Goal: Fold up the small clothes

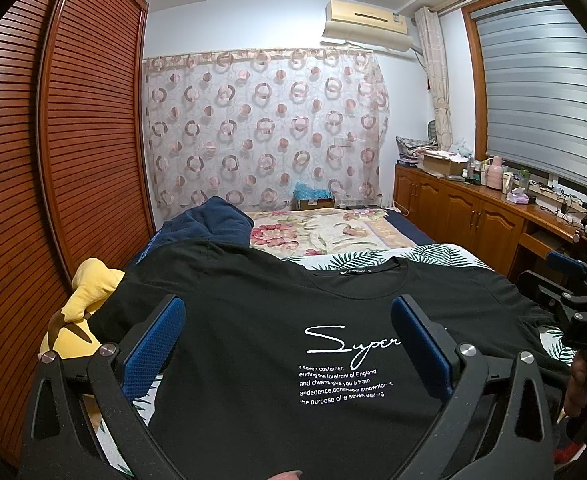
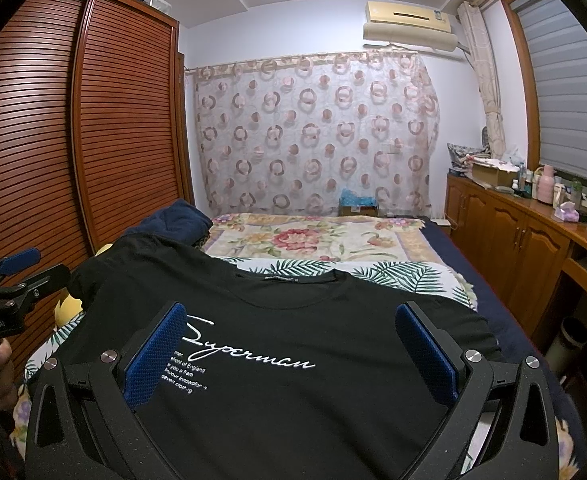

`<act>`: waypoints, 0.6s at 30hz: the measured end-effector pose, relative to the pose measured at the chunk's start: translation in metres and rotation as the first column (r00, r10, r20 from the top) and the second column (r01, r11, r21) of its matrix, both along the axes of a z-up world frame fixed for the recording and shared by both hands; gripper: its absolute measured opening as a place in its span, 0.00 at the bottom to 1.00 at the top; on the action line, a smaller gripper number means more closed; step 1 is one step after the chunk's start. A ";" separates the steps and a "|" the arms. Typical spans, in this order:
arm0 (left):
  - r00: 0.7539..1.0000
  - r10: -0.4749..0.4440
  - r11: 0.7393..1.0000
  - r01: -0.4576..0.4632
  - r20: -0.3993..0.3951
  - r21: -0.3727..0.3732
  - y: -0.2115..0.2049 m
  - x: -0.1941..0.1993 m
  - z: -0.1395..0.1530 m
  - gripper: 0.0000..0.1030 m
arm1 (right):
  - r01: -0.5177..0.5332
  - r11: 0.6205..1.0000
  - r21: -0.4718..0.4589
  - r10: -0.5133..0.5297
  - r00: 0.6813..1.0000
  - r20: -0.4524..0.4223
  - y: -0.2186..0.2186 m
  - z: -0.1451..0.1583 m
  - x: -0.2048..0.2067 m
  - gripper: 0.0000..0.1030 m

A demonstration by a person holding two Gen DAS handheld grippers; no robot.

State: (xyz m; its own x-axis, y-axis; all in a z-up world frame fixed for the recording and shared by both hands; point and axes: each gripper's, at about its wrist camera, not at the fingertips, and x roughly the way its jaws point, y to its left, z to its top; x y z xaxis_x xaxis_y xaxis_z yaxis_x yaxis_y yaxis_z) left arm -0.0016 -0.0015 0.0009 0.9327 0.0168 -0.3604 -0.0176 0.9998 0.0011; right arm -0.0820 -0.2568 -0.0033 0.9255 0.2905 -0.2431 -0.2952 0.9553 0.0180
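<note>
Black T-shirt spread on the bed, both grippers spread wide above it.

The black T-shirt [image 1: 277,360] with white "Superman" script fills the lower centre of both frames, lying front-up on a leaf-print sheet [image 2: 409,274], collar toward the far end. The left gripper [image 1: 289,344] and the right gripper [image 2: 289,350] each hang over the shirt, blue-padded jaws far apart, gripping nothing. A yellow plush toy [image 1: 85,300] sits at lower left beside the slatted wardrobe [image 1: 73,140]; a floral blanket [image 2: 317,240] lies beyond.
</note>
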 end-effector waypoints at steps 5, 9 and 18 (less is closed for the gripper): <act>1.000 0.000 1.000 0.000 0.001 0.001 0.003 0.000 0.001 1.00 | -0.002 1.000 0.000 0.002 1.000 -0.001 0.002 -0.001 0.003 1.00; 1.000 0.000 1.000 0.000 0.001 0.001 0.006 0.001 0.002 1.00 | -0.002 1.000 0.000 0.002 1.000 -0.002 0.003 -0.001 0.003 1.00; 1.000 0.000 1.000 0.000 0.001 0.000 0.007 0.002 0.002 1.00 | -0.004 1.000 -0.001 0.004 1.000 -0.003 0.003 -0.001 0.002 1.00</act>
State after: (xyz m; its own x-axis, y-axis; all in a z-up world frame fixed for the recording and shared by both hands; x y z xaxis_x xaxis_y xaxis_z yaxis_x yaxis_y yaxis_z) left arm -0.0001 0.0058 0.0029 0.9329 0.0166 -0.3597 -0.0172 0.9999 0.0016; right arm -0.0796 -0.2533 -0.0048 0.9237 0.2937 -0.2460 -0.2986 0.9542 0.0181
